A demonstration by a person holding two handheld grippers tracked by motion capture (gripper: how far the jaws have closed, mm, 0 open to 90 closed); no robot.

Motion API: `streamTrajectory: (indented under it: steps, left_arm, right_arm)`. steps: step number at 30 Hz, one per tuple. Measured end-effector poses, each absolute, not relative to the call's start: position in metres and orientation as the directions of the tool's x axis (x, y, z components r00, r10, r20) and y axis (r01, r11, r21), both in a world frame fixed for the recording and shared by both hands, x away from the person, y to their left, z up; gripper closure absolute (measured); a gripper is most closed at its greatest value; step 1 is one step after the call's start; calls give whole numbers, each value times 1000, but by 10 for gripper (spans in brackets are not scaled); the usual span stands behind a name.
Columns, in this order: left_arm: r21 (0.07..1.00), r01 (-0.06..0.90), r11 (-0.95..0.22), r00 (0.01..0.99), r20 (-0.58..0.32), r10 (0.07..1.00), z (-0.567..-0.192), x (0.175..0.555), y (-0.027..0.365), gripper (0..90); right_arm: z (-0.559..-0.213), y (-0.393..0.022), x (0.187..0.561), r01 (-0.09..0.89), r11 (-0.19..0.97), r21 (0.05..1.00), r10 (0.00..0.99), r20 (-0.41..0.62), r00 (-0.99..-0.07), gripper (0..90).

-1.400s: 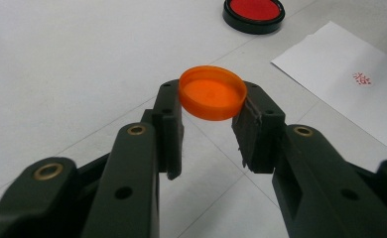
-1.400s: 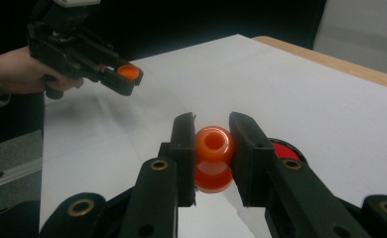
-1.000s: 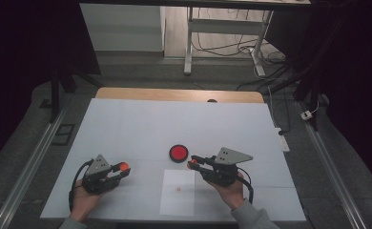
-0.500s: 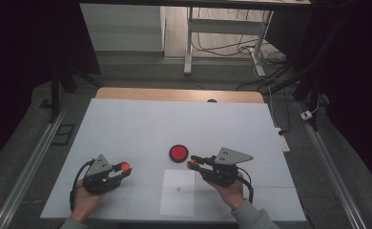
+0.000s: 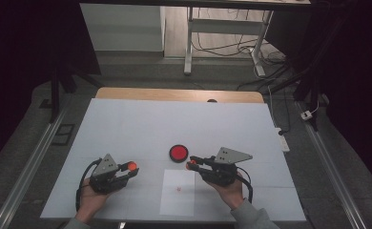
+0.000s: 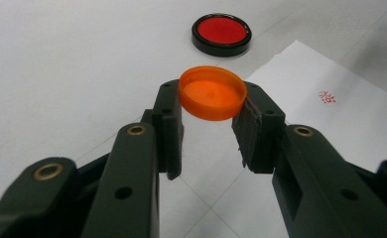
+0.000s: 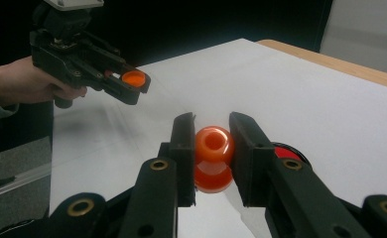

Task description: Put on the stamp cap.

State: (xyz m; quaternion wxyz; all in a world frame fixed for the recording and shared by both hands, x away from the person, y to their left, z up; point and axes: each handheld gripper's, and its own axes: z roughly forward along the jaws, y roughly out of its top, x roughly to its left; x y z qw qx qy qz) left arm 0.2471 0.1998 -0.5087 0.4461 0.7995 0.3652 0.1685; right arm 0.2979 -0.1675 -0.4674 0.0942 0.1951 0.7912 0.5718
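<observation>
In the left gripper view my left gripper (image 6: pixel 212 106) is shut on a shallow orange cap (image 6: pixel 212 93), pinched by its rim and held just above the table. From above, that left gripper (image 5: pixel 132 167) sits at the front left. My right gripper (image 7: pixel 214 130) is shut on a rounded orange stamp (image 7: pixel 214 148) with a hollow end. From above, the right gripper (image 5: pixel 191 165) points left, just in front of a round black ink pad (image 5: pixel 178 152) with a red centre. A white sheet of paper (image 5: pixel 174 202) with a small red print (image 5: pixel 178 189) lies between the hands.
The white table top (image 5: pixel 174 124) has a wooden strip along its far edge (image 5: pixel 174 94). Metal rails run down both sides. In the right gripper view the left gripper (image 7: pixel 97 54) with its cap (image 7: pixel 133 78) shows farther off. The ink pad (image 6: pixel 221 32) lies beyond the cap.
</observation>
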Motion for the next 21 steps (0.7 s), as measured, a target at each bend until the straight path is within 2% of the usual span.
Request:
streamTrajectory:
  steps: [21]
  left_arm:
    - [829, 369, -421, 760, -9, 649, -507, 252, 170, 645]
  right_arm:
    - [-472, -168, 296, 201, 290, 936, 430, 60, -901, 723]
